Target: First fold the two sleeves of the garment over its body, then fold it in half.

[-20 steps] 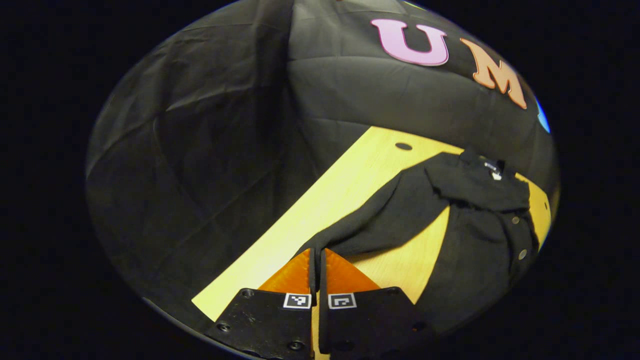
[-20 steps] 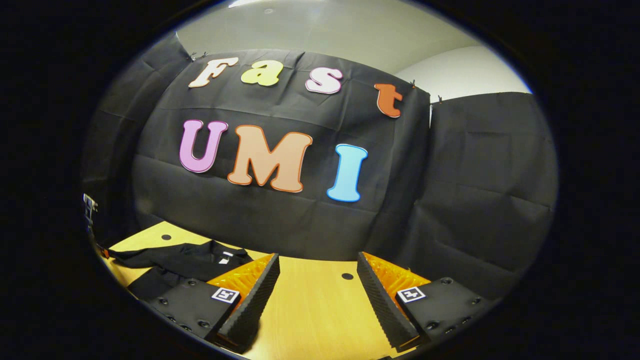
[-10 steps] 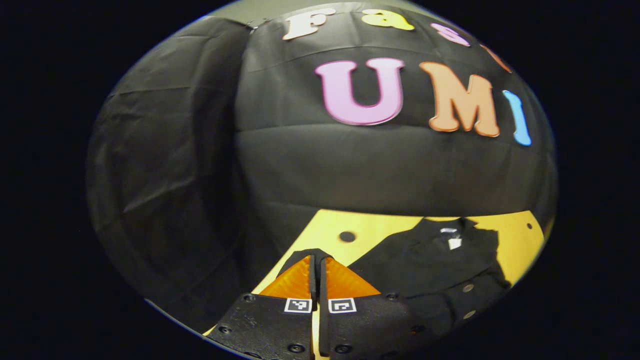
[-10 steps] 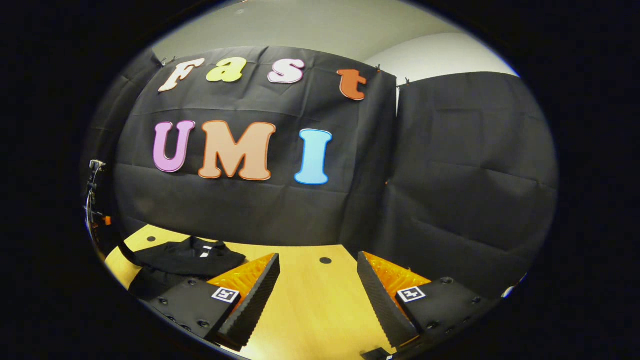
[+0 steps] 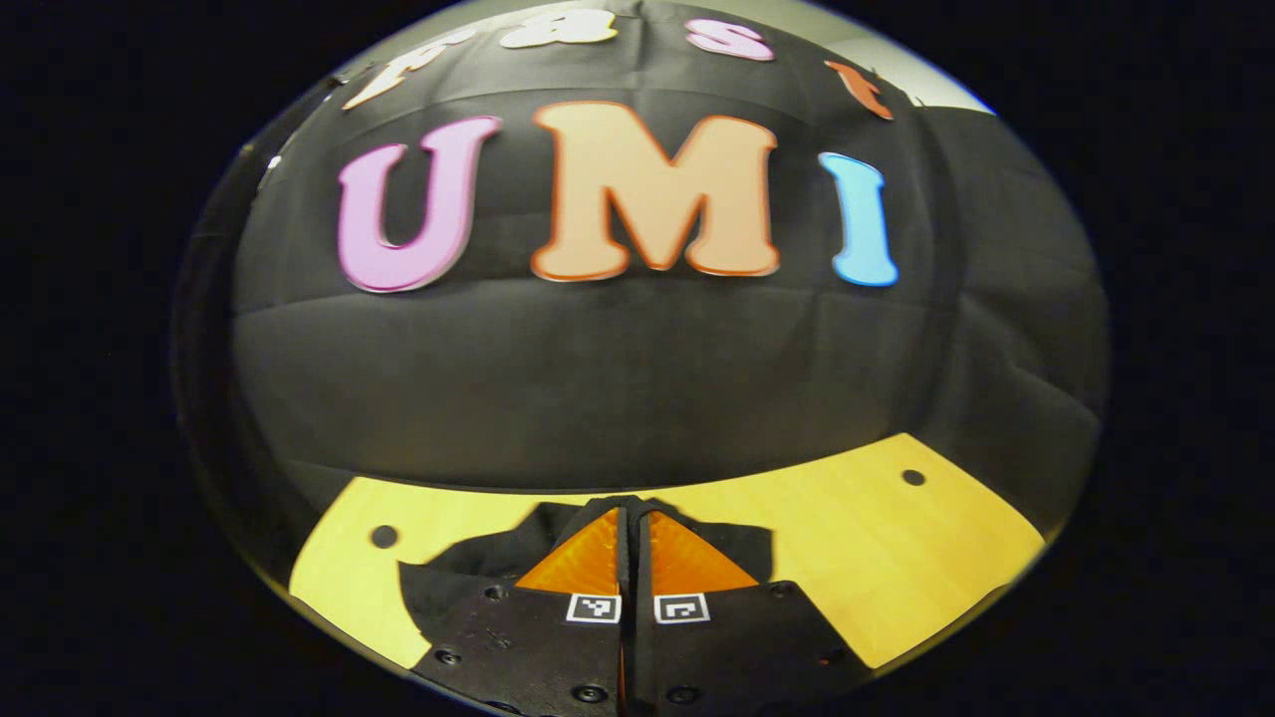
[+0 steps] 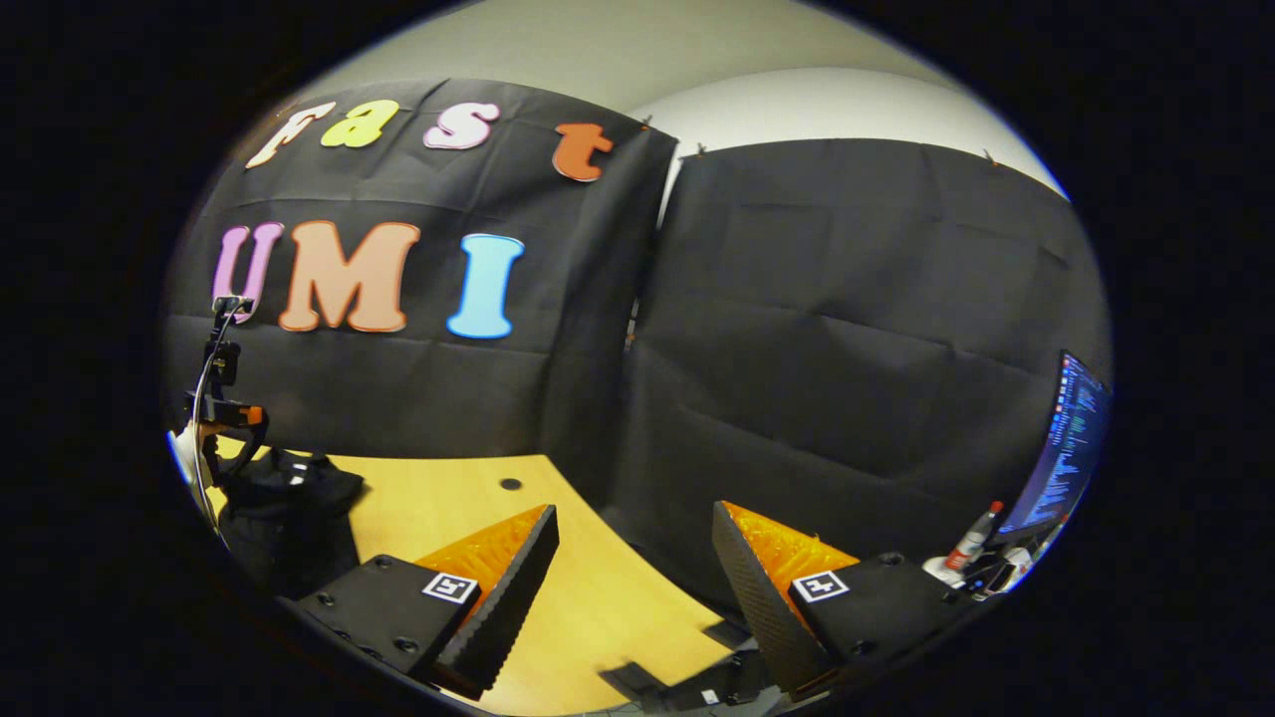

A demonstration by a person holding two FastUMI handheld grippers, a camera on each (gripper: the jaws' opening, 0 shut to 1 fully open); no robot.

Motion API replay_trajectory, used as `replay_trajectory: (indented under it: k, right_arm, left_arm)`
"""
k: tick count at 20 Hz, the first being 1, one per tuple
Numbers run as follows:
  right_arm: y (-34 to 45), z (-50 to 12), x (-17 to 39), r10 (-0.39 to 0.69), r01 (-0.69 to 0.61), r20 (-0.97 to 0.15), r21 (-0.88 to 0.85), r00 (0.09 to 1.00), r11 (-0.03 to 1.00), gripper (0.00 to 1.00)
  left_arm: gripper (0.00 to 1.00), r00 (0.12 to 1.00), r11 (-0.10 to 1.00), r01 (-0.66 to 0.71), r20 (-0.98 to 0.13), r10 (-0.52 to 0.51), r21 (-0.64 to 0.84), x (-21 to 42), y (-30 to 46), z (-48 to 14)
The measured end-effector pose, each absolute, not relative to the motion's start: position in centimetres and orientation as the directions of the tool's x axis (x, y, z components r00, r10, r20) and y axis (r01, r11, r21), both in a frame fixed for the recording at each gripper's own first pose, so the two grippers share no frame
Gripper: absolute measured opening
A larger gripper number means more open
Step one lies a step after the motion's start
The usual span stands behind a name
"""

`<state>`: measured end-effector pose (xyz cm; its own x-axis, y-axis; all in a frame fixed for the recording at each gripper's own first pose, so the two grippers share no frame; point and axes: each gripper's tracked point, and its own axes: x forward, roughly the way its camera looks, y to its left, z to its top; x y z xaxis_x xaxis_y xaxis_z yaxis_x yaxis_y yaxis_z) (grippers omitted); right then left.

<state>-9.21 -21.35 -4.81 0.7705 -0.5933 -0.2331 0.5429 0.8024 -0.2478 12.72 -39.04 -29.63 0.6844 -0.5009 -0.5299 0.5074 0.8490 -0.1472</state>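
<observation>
The black buttoned garment [image 5: 453, 568] lies on the light wooden table [image 5: 877, 558], right under my left gripper [image 5: 634, 516]. That gripper is shut on the garment's sleeve [image 5: 637, 501], whose dark cloth wraps around the tips. In the right gripper view the garment [image 6: 289, 508] is a dark heap at the far left of the table [image 6: 448, 508]. Just above the heap, the left gripper [image 6: 221, 410] shows small. My right gripper [image 6: 634, 518] hangs open near the table's right end, with nothing between its fingers.
Small round holes mark the tabletop [image 5: 382, 536] [image 5: 912, 477]. Black cloth walls close off the back and right sides. Past the table's right end are a monitor [image 6: 1071, 443] and a red-capped bottle [image 6: 971, 543].
My left gripper has carried the sleeve to the right, over the garment's body, and its view has turned to the back wall. My right gripper has swung right, away from the garment, still open.
</observation>
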Motion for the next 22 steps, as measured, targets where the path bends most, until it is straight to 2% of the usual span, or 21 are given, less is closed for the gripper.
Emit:
replay_trajectory:
  k: [6, 8, 10, 13, 17, 20, 22]
  right_arm:
    - [-23.8, -6.6, -15.9, -0.702, 0.654, -0.257, -0.257, 0.664, 0.712, 0.98]
    - [-23.9, -7.2, -15.9, -0.697, 0.649, -0.269, -0.252, 0.665, 0.717, 0.98]
    - [-23.4, -8.2, -15.2, -0.676, 0.626, -0.28, -0.254, 0.682, 0.737, 0.98]
    - [-21.7, -10.4, -12.3, -0.6, 0.546, -0.316, -0.251, 0.735, 0.8, 0.98]
    - [-16.5, -15.5, -6.8, -0.394, 0.319, -0.417, -0.241, 0.819, 0.917, 0.98]
    - [-10.0, -20.2, -3.7, -0.177, 0.087, -0.496, -0.2, 0.85, 0.976, 1.0]
    - [-6.0, -24.5, -3.0, -0.047, -0.069, -0.583, -0.175, 0.811, 0.982, 1.0]
  left_arm:
    - [0.0, 0.587, 0.8, 0.565, -0.585, -0.561, -0.2, 8.8, -46.7, -33.2]
    - [0.48, 0.535, 0.763, 0.575, -0.57, -0.623, -0.294, 6.8, -48.5, -32.9]
    - [0.95, 0.561, 0.775, 0.558, -0.552, -0.616, -0.297, 6.9, -48.2, -31.6]
    - [0.92, 0.613, 0.791, 0.545, -0.512, -0.602, -0.278, 6.8, -45.1, -29.5]
    - [0.91, 0.689, 0.827, 0.533, -0.476, -0.547, -0.18, 5.9, -36.4, -27.6]
    - [0.9, 0.711, 0.866, 0.495, -0.537, -0.454, -0.077, 2.5, -27.0, -28.7]
    - [0.91, 0.694, 0.893, 0.449, -0.613, -0.377, -0.041, -1.7, -20.6, -30.1]
